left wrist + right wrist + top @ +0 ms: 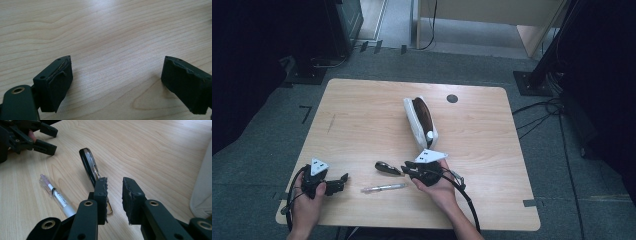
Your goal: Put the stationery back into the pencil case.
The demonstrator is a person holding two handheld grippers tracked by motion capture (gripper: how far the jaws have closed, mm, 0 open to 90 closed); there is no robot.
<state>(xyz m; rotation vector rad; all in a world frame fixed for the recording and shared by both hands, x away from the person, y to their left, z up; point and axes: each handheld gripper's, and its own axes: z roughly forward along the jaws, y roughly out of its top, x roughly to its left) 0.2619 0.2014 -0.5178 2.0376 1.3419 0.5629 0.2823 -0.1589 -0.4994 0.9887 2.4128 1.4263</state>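
High view, pen beside dark clip, white pouch behind

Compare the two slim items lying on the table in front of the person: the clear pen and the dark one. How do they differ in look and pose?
The clear pen has a see-through barrel with a printed label and a pinkish end; the dark pen is black and glossy. In the high view the clear pen lies nearer the person, between the grippers, while the dark pen lies just ahead of the right gripper. Both rest flat on the wooden table, ungripped.

Light wooden table, grey carpet floor, dark surroundings
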